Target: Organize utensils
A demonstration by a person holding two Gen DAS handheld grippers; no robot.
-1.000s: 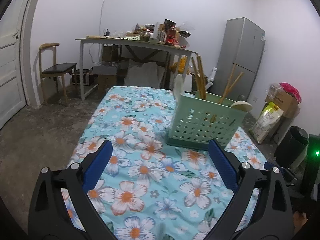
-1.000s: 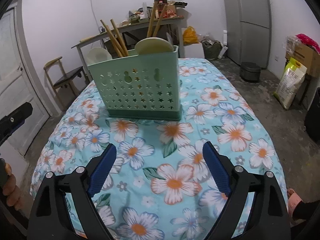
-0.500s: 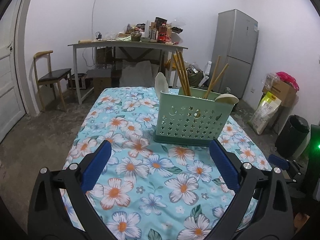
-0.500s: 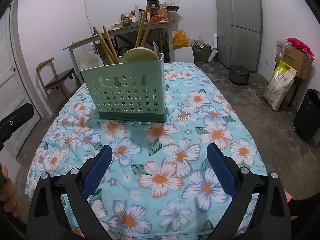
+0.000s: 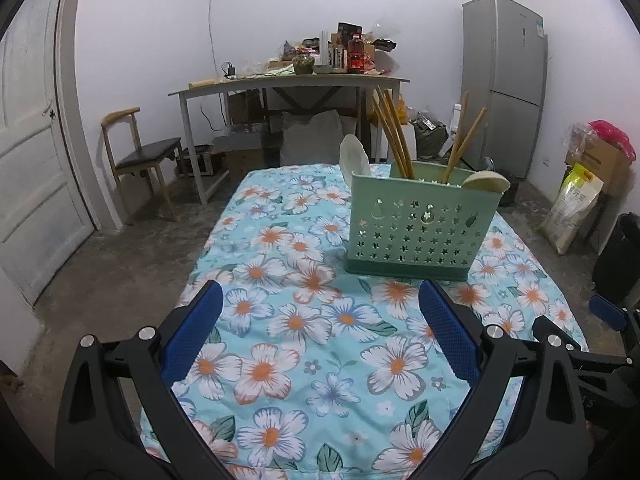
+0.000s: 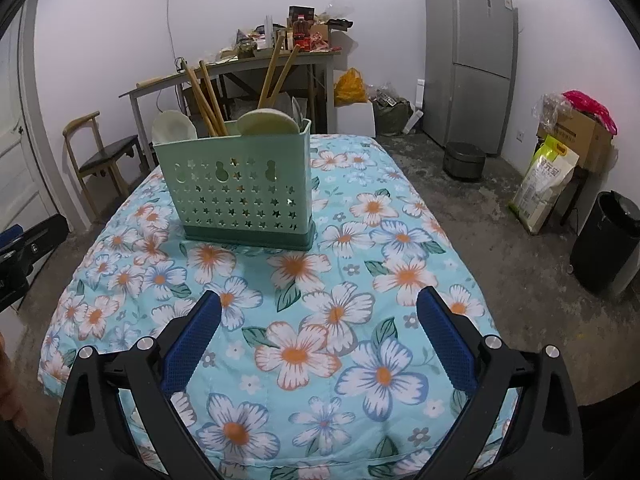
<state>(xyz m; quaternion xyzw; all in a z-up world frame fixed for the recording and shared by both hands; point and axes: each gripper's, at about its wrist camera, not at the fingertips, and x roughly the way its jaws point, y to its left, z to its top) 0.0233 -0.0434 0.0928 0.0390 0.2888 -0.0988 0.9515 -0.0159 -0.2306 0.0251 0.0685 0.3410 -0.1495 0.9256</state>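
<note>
both pulled back and slightly up from where they were a second ago, so that the pale green perforated plastic utensil caddy (image 5: 424, 228) with star and gourd cut-outs now sits smaller and farther off in each wrist view, upright on the turquoise flowered tablecloth (image 5: 304, 320) and well apart from either tool. left gripper (image 5: 320, 336): released, blue pads spread wide, only cloth between them. right gripper (image 6: 320, 336): jaws opening at this moment toward their widest, likewise with nothing but cloth in the gap. inside the caddy: two pairs of long wooden chopsticks (image 6: 208, 96) leaning out of the top, one pair toward the left end and one nearer the right as seen from the right wrist; a cream ladle-like spoon bowl (image 6: 264, 122) standing at the front rim, and a white spoon bowl (image 6: 173, 128) at the left end; something thin and pale beside the cream one, too small to name. which compartment each sits in: cannot tell, dividers hidden behind the wall. no loose utensil visible anywhere on the cloth in either view. judged from that: sorting most likely finished or very nearly so, with the last piece dropped in and both hands backing away to a rest pose. if any piece remains, out of view for now. main risk seems slight: a tall, top-heavy load of sticks in a light caddy on soft cloth, easily tipped by a careless brush on any return reach.
</note>
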